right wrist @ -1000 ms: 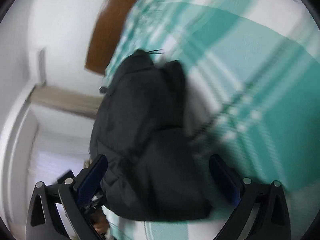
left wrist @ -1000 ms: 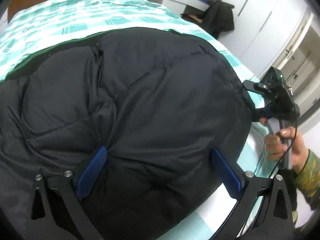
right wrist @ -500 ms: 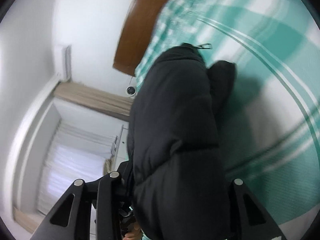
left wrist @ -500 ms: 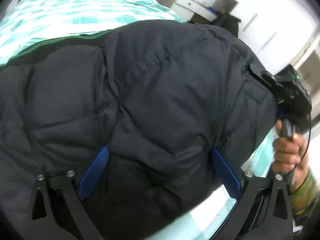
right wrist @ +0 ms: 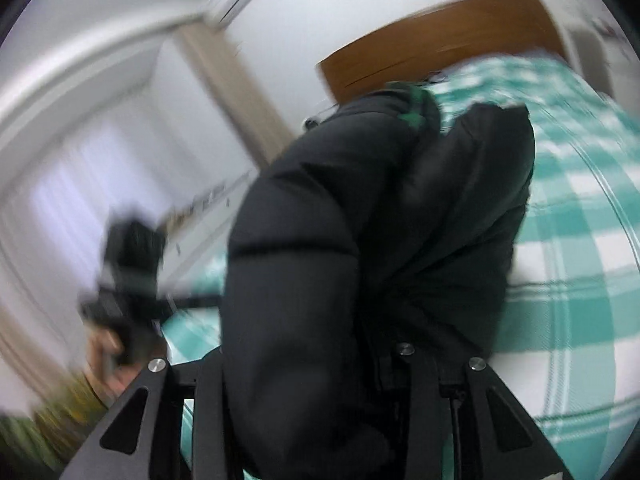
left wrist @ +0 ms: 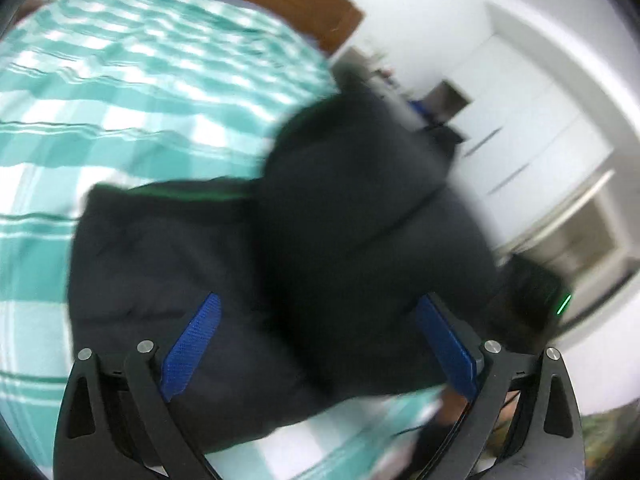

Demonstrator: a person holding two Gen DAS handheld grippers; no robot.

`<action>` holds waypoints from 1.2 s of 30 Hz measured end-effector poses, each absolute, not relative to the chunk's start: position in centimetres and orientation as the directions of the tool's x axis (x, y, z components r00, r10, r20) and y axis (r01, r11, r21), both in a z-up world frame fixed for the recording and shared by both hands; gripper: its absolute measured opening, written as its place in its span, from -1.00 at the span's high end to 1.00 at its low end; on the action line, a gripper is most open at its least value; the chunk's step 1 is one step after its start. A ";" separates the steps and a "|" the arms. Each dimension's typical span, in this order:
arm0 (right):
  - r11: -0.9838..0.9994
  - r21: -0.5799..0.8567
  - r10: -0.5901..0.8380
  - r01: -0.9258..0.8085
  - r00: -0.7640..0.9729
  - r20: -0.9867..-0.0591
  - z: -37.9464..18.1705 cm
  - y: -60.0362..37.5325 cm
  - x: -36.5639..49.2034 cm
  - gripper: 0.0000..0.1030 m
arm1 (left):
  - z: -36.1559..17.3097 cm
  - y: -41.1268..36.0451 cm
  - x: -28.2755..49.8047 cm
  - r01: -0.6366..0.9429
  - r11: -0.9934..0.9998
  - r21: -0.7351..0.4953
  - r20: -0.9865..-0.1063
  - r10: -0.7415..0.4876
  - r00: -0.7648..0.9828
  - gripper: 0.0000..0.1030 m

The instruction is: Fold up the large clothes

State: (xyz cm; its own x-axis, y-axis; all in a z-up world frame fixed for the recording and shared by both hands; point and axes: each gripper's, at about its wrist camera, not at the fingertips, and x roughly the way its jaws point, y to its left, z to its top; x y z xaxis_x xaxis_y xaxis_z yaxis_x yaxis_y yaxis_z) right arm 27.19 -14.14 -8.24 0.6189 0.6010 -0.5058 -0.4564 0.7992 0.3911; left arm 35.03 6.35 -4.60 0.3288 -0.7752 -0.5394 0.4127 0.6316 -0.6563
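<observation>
Fingers of the right gripper (right wrist: 320, 364) are closed on a bunched fold of the black padded jacket (left wrist: 280, 248), which is lifted off the checked bed (left wrist: 120, 80) near its foot edge, while the left gripper (left wrist: 320, 344) is held wide open, empty, over the jacket. A fold-over is judged under way; next, the raised part must be laid flat. No containers are seen.

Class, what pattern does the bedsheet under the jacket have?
Teal-and-white checks on the bedsheet, clearest in the left wrist view.
</observation>
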 end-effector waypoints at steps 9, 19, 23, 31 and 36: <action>0.821 -0.012 0.459 -0.570 0.673 -0.581 -10.9 -5.4 22.6 0.27 | -4.0 1.4 36.2 0.490 0.713 -0.501 -0.694 -0.669 0.265 -0.95; 0.771 -0.274 0.376 -0.575 0.758 -0.533 -12.6 -5.1 19.5 0.21 | -6.1 -4.6 37.8 0.409 0.897 -0.166 -0.902 -0.306 0.306 0.15; 0.754 -0.155 0.466 -0.638 0.686 -0.558 -10.3 -5.3 19.5 -0.19 | -6.4 -1.2 38.8 0.370 0.885 -0.283 -0.871 -0.398 0.288 0.29; 0.798 0.150 0.559 -0.584 0.624 -0.546 -5.5 -13.1 22.3 -0.40 | -10.4 9.8 38.4 0.263 0.862 -0.434 -0.792 -0.504 0.343 0.09; 0.789 0.098 0.536 -0.606 0.603 -0.591 -6.4 -9.7 25.3 0.07 | -12.8 13.0 37.5 0.213 0.856 -0.471 -0.778 -0.516 0.358 -0.10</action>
